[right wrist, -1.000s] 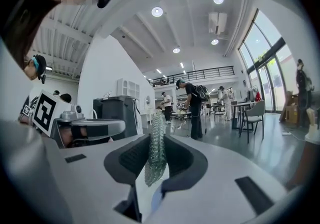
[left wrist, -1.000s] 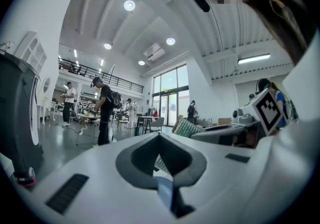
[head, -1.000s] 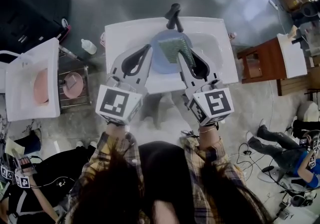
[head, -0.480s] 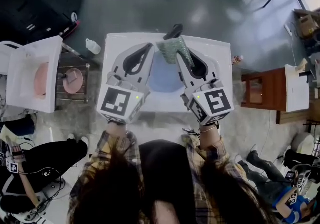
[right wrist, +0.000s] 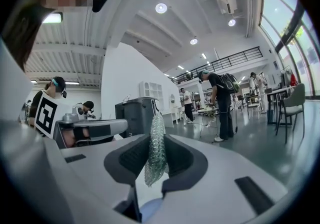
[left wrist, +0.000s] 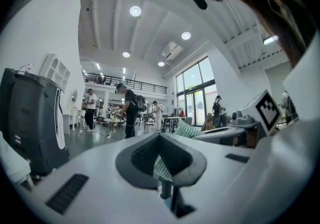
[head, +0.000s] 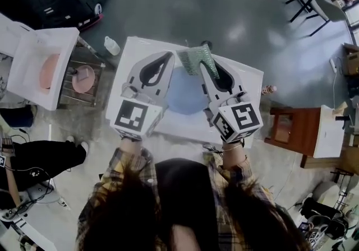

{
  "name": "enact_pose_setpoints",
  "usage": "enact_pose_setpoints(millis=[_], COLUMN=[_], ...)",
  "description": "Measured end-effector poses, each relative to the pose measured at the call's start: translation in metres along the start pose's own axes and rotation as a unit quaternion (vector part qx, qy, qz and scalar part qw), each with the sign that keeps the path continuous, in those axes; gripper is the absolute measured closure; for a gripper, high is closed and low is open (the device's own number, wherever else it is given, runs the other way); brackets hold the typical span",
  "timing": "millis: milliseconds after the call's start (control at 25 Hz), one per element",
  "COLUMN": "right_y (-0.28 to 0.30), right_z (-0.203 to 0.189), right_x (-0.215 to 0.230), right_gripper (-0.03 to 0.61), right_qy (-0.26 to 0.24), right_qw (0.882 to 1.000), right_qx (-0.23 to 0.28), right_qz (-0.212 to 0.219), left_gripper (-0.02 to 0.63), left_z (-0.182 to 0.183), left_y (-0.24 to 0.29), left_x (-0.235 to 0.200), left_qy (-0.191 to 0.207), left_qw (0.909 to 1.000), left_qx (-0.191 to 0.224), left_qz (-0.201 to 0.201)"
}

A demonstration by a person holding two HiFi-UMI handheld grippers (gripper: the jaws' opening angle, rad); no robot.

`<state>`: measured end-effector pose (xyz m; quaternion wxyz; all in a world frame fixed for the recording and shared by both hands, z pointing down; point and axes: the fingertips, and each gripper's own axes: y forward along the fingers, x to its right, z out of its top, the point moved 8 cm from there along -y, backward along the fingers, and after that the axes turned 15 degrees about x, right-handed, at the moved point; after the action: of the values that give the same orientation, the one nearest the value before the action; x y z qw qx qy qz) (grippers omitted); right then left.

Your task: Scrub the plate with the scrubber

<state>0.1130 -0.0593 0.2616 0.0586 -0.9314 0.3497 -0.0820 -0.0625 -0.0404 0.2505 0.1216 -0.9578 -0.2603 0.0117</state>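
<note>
White counter (head: 247, 76) beneath: my right fingers (right wrist: 182, 160) pinch the scrubber (head: 196, 58) just above the plate (head: 182, 96), ready for scrubbing; left fingers (left wrist: 137, 160) pressed together.

We reach both forearms out side by side over the plate (head: 182, 97), our left gripper (head: 168, 55) above its left edge with jaws pressed together on nothing, and our right gripper (head: 201, 66) above its right edge, clamped on the scrubber (head: 196, 57).
</note>
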Motion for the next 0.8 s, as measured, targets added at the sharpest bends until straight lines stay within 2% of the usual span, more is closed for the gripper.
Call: enact_pose_setpoints(millis=[280,800], right_y=[0.006,0.005], right_z=[-0.004,-0.016], right_x=[0.007,0.014], right_gripper=[0.485,0.485], right_qy=[0.01,0.022], right_qw=[1.0,0.999], right_qx=[-0.011,-0.029], right_qz=[0.009,-0.019], left_gripper=[0.598,0.598], left_z=[0.007,-0.007], left_y=[0.003,0.01], left_x=[0.004,-0.008], left_qy=[-0.021,-0.035], left_qw=[0.9995,0.9993], left_qx=[-0.006,-0.015], left_qz=[0.024,0.007])
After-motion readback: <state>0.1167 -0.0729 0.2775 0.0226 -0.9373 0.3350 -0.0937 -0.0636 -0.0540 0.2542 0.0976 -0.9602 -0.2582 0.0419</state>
